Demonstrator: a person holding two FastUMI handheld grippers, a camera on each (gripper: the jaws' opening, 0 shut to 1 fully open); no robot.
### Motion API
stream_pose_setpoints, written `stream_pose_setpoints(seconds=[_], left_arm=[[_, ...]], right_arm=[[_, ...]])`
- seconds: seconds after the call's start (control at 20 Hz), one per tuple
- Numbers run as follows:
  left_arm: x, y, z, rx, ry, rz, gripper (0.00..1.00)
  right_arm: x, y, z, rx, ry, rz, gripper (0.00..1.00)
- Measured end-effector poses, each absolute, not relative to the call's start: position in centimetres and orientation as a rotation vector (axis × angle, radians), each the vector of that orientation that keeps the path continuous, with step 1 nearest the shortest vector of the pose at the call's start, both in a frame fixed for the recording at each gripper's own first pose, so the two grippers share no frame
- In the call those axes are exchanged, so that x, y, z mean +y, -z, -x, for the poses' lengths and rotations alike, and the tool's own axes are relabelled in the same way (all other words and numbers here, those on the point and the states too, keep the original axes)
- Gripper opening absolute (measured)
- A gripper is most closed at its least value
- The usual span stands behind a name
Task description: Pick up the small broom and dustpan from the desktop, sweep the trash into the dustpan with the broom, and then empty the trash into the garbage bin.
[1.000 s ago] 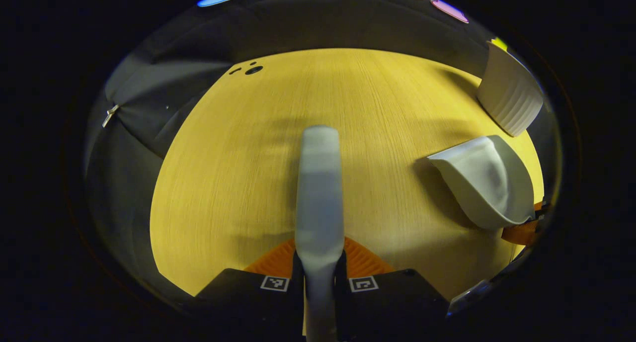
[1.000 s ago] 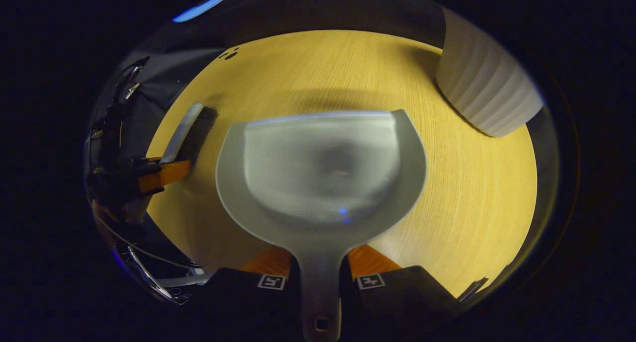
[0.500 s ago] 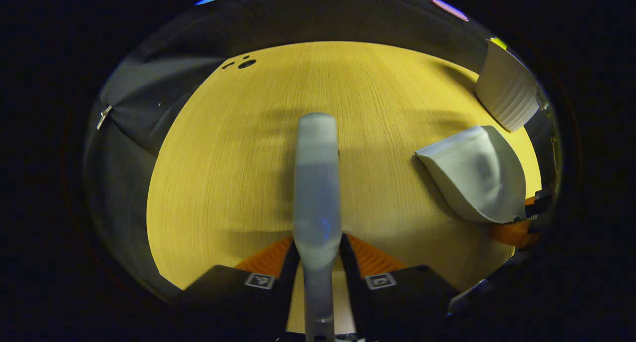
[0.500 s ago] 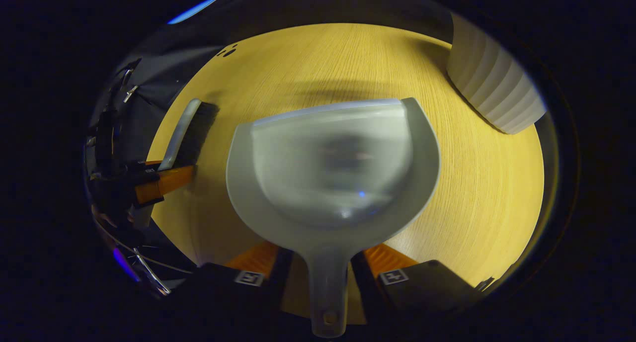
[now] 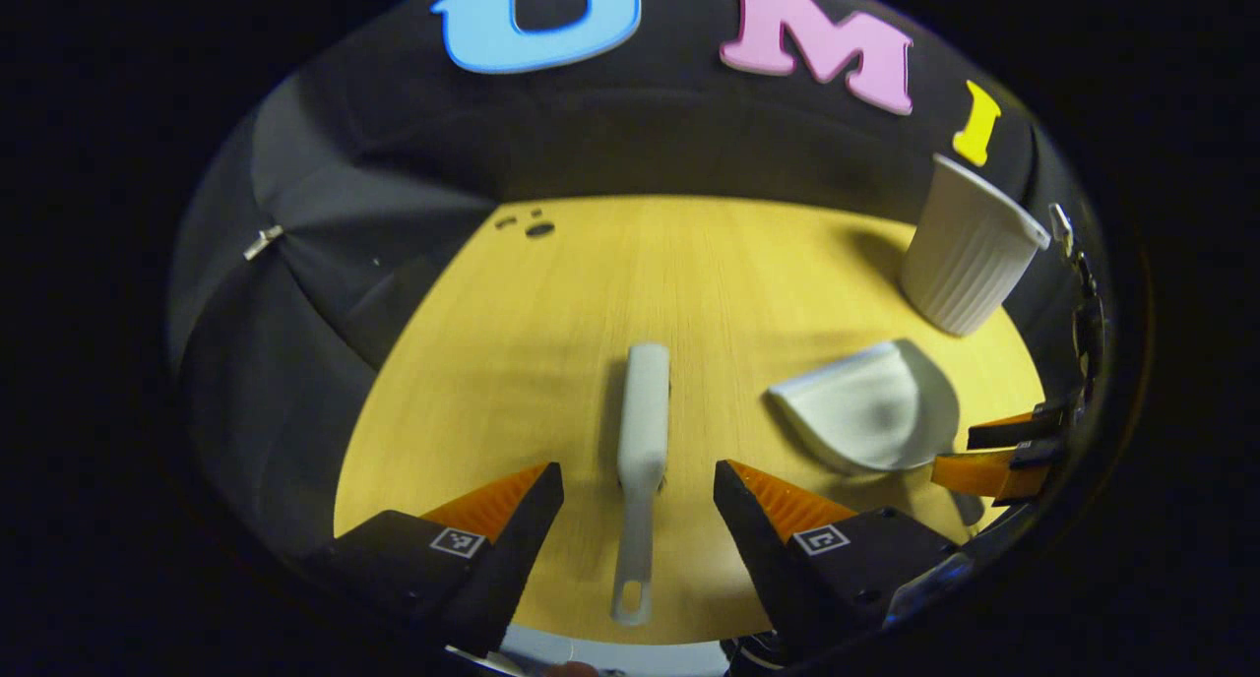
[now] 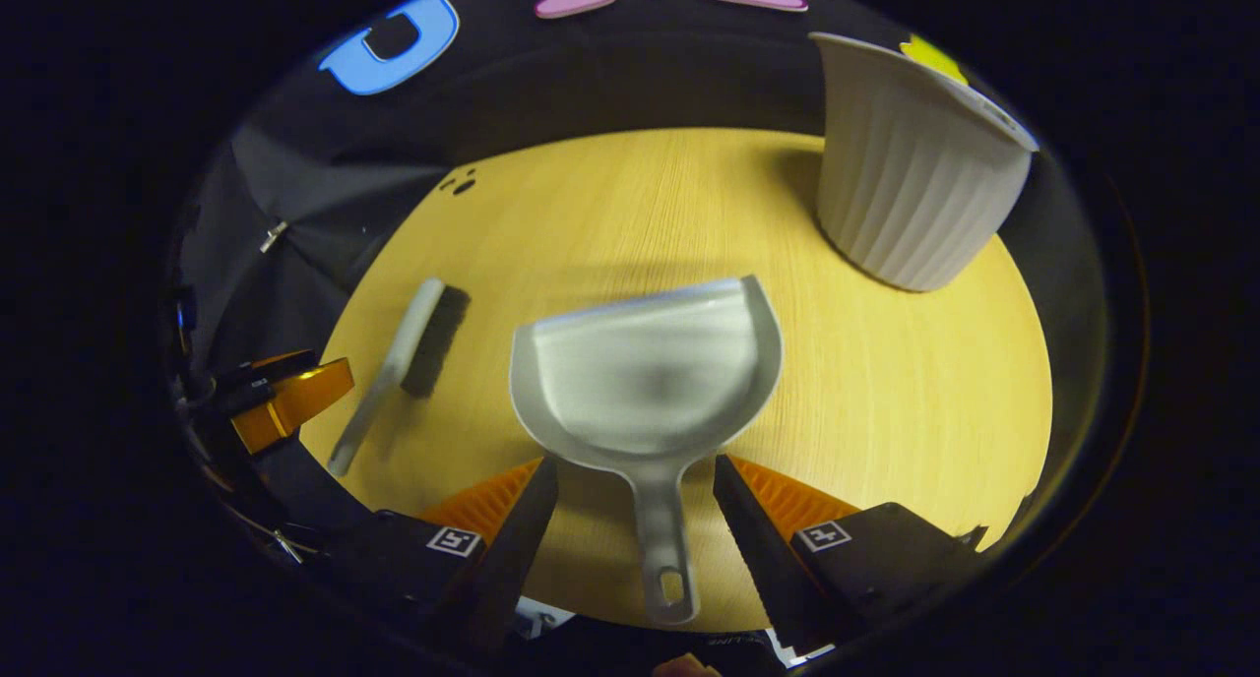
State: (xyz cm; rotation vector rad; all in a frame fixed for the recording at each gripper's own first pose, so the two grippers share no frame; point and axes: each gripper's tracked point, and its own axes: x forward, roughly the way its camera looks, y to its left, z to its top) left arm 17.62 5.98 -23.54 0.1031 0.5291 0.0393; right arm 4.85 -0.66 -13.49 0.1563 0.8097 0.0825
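With both claws open, my left claw [image 5: 638,485] straddles the broom [image 5: 642,431] handle and my right claw [image 6: 635,480] the dustpan [image 6: 645,377] handle, both lying lengthwise on the counter [image 5: 551,313].

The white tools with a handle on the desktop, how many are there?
2. The broom lies between the open fingers of the left tool. The dustpan lies to its right, before the right tool, near the ribbed bin.

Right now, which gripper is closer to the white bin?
The right gripper. It sits behind the dustpan, which lies nearest the bin. The left gripper straddles the broom, farther over.
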Motion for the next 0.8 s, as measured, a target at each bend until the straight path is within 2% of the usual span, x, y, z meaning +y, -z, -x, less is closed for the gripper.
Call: stream_pose_setpoints(seconds=[0.1,0.25,0.35,0.6,0.8], left_arm=[[5.5,19.9,-15.5,0.392,-0.056,-0.096,0.98],[5.4,14.1,-11.5,0.139,-0.159,-0.058,0.98],[4.8,11.8,-8.0,0.022,-0.197,-0.035,0.98],[1.6,10.3,-2.7,-0.035,-0.130,-0.060,0.98],[-1.2,11.3,-0.8,-0.037,-0.079,-0.053,0.98]], right_arm=[[-1.2,10.2,-4.5,0.688,-0.075,-0.119,0.99],[-0.4,6.4,-4.0,0.525,-0.105,-0.077,0.99],[-0.2,3.0,-2.9,0.419,-0.113,-0.040,0.99],[0.1,-3.2,1.0,0.218,-0.131,-0.004,0.99],[-0.9,-5.5,4.1,0.150,-0.104,-0.002,0.99]])
